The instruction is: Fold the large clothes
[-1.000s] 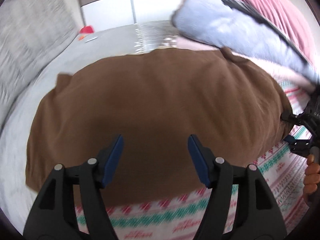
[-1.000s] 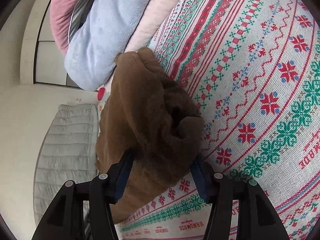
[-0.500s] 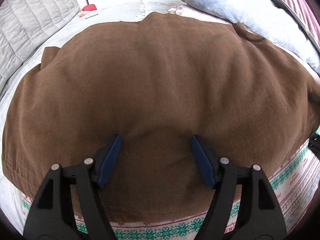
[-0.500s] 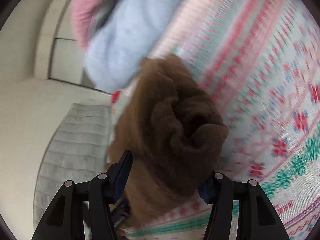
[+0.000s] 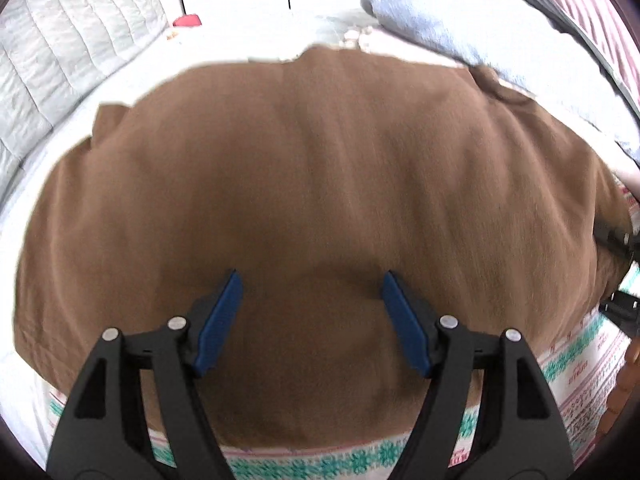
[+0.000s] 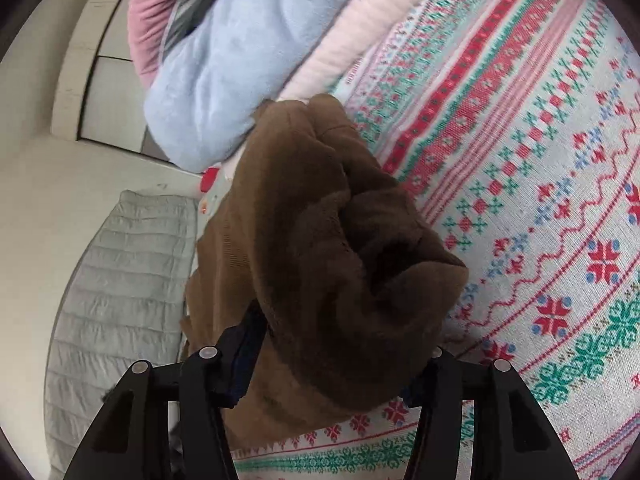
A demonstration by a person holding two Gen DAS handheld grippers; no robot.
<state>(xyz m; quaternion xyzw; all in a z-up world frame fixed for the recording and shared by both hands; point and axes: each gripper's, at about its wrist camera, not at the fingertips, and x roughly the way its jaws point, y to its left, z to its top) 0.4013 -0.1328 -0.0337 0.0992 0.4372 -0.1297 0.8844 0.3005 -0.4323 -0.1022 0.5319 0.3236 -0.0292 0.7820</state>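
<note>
Brown garment (image 5: 320, 184) lies spread flat across the bed, on top of a patterned blanket (image 6: 520, 184) with red, green and blue cross-stitch-style bands. Fabric looks like soft fleece, no big wrinkles across the middle.

Left gripper (image 5: 310, 312) hovers over the near part of the garment, jaws wide apart, blue pads (image 5: 218, 320) showing, nothing between them. Whether the tips touch the cloth, can't tell; view is slightly blurred.

Right gripper (image 6: 336, 344) is at the garment's right end. A bunched, rolled-up wad of brown cloth fills the gap between the jaws and hides the right pad. Left pad sits against the cloth. Jaws are spread fairly wide around the wad; whether they actually pinch it, can't tell. The wad is lifted off the blanket, and the rest of the garment trails away from it toward the far side.

In the left view the right gripper's black frame (image 5: 618, 240) shows at the right edge, at the garment's edge.

Around it:
- light blue fleece bundle (image 6: 224, 80) at the far end, just beside the garment's far corner
- pale pink folded piece (image 6: 352, 32) next to the blue one, darker pink one (image 6: 156, 12) behind
- grey quilted pad (image 5: 68, 52) along the left side
- small red object (image 5: 187, 21) on the bed near the far wall, well apart from the garment
</note>
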